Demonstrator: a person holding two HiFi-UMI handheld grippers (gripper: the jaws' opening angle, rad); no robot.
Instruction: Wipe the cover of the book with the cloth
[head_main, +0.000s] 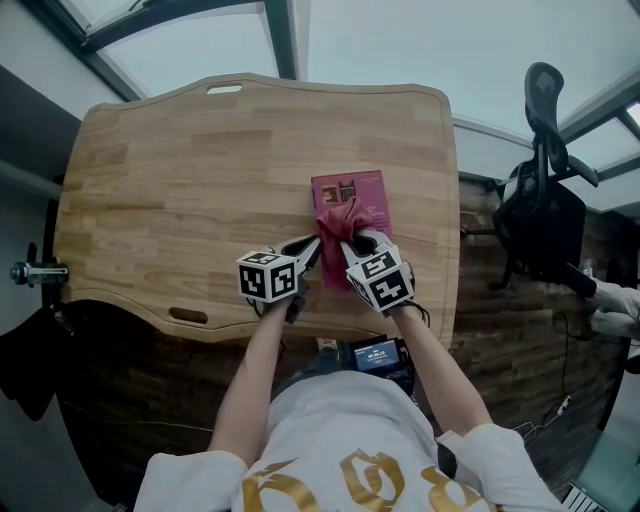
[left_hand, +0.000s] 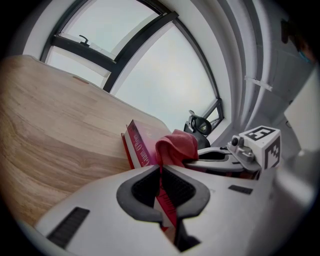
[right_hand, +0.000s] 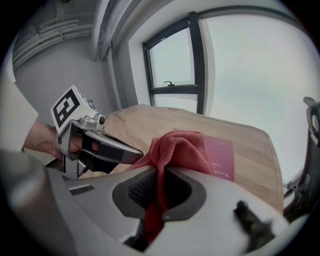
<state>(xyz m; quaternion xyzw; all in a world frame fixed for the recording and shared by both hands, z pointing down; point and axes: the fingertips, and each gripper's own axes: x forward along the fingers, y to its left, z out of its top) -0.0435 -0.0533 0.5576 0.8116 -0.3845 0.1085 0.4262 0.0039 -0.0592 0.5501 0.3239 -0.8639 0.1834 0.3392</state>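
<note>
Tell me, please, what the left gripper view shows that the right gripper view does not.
Only the left: the spine of the book, with the left gripper shut on its near edge. Only the right: the cover's face, and the right gripper shut on the cloth. Both: book, cloth bunched on it, wooden table.

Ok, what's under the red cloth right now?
The magenta book, lying on the wooden table. The part of its cover directly beneath the bunched red cloth is hidden.

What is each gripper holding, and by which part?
Left gripper clamps the book at its near edge; right gripper pinches the cloth by a hanging fold.
</note>
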